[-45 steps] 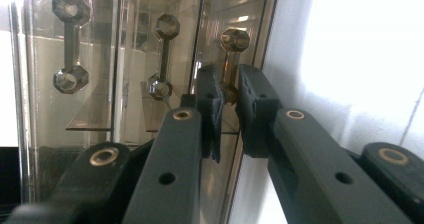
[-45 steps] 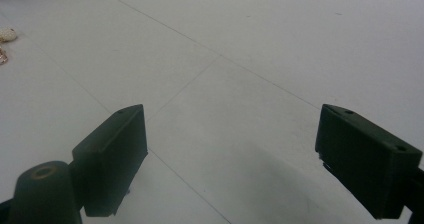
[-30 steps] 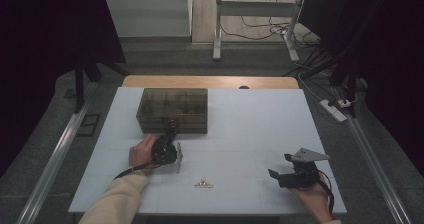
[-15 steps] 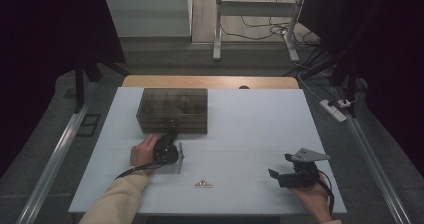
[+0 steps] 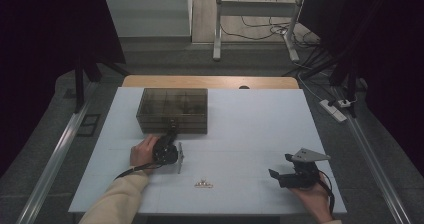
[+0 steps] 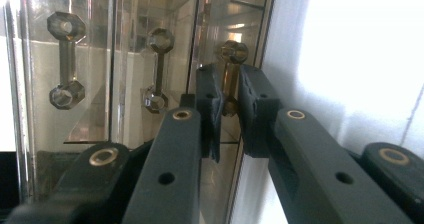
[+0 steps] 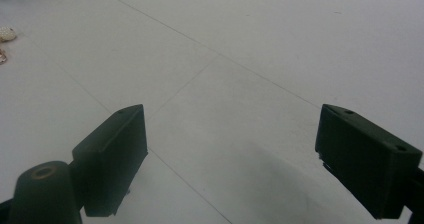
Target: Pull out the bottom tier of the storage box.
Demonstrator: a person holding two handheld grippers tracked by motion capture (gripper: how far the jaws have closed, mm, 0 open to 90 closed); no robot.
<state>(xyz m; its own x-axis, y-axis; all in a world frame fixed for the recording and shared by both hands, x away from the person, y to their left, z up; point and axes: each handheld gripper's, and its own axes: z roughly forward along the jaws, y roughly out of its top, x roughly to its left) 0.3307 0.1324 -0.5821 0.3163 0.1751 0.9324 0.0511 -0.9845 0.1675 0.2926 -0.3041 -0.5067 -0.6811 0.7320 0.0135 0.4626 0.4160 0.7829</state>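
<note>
A smoked clear drawer box (image 5: 172,109) stands at the table's back left. Its front carries three bar handles, two of them (image 6: 65,59) (image 6: 157,69) free. My left gripper (image 5: 171,134) lies rolled on its side against the box's front. Its jaws (image 6: 229,99) are shut on the third, brass-coloured handle (image 6: 231,59). A hand holds that gripper from the left. My right gripper (image 5: 274,174) rests low near the front right corner, held by the other hand. It stands open (image 7: 230,159) with bare table between its jaws.
A small gold and pearl trinket (image 5: 203,184) lies near the front edge, between the two grippers; its beads (image 7: 6,34) peek in at the right gripper view's left edge. The white table (image 5: 260,124) has wide room right of the box.
My left gripper has turned slightly at the box's front. The right gripper has stayed where it was.
</note>
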